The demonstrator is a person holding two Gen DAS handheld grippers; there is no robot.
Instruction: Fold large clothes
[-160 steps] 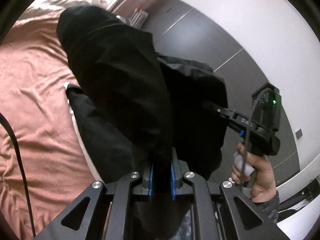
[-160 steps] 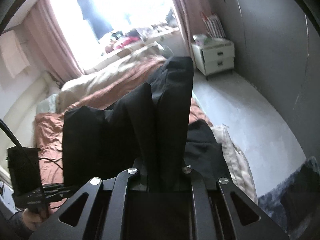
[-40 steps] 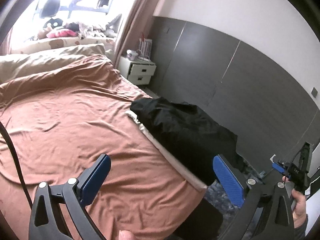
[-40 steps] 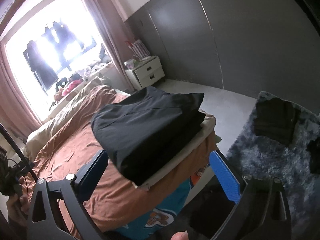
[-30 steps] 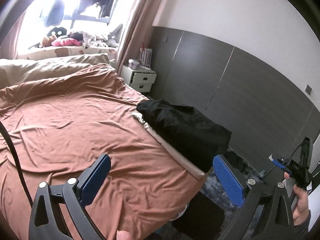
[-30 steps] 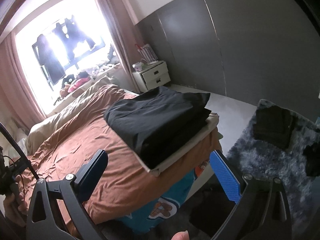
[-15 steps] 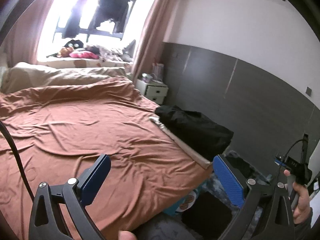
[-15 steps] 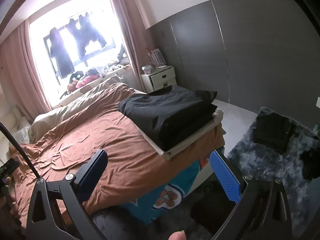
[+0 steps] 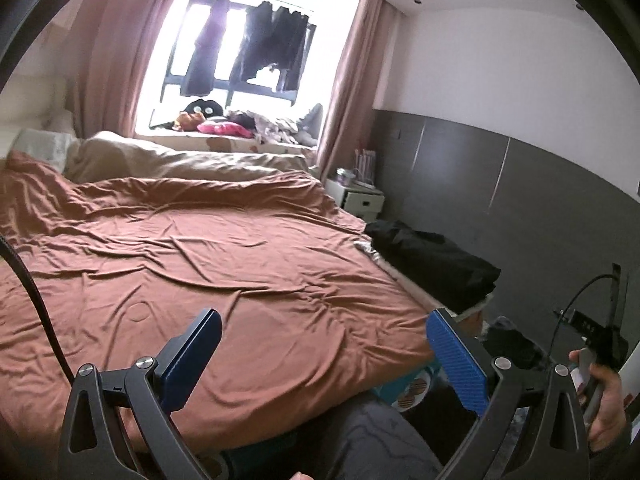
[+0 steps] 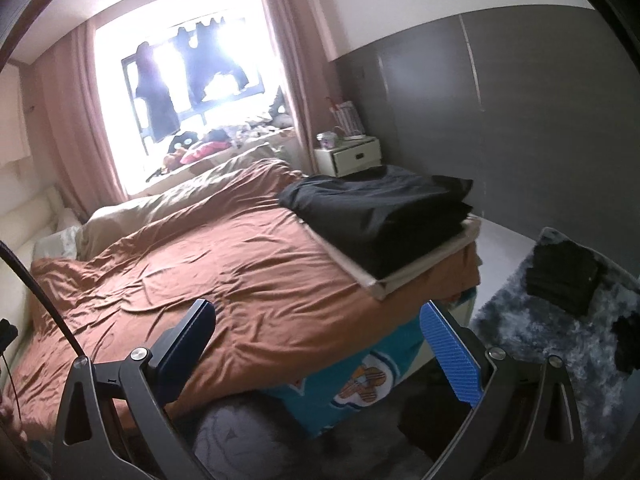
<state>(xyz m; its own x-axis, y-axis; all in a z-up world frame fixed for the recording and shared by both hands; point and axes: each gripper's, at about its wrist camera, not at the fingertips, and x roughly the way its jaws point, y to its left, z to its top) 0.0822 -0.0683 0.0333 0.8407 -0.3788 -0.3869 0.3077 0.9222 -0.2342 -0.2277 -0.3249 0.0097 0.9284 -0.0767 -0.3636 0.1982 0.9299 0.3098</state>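
A folded black garment (image 10: 384, 216) lies stacked on a pale flat board (image 10: 424, 268) at the right corner of the bed; the left wrist view shows the same black garment (image 9: 436, 264) at the bed's far right edge. My left gripper (image 9: 320, 356) stands open and empty, well back from the bed's foot. My right gripper (image 10: 316, 344) is also open with nothing between its blue pads (image 10: 452, 356). A hand (image 9: 604, 404) holds the right gripper's handle at the right of the left wrist view.
A brown sheet (image 9: 208, 264) covers the bed, with beige bedding (image 9: 168, 160) at its head. A white nightstand (image 10: 348, 156) stands by the dark wall panels. On the grey shaggy rug (image 10: 540, 340) lie dark folded clothes (image 10: 564, 276). Garments hang at the window (image 9: 248, 52).
Earlier both grippers were shut on the black garment, held up. Now it lies folded on the board, both grippers are open, and both have drawn back from the bed over the last second.
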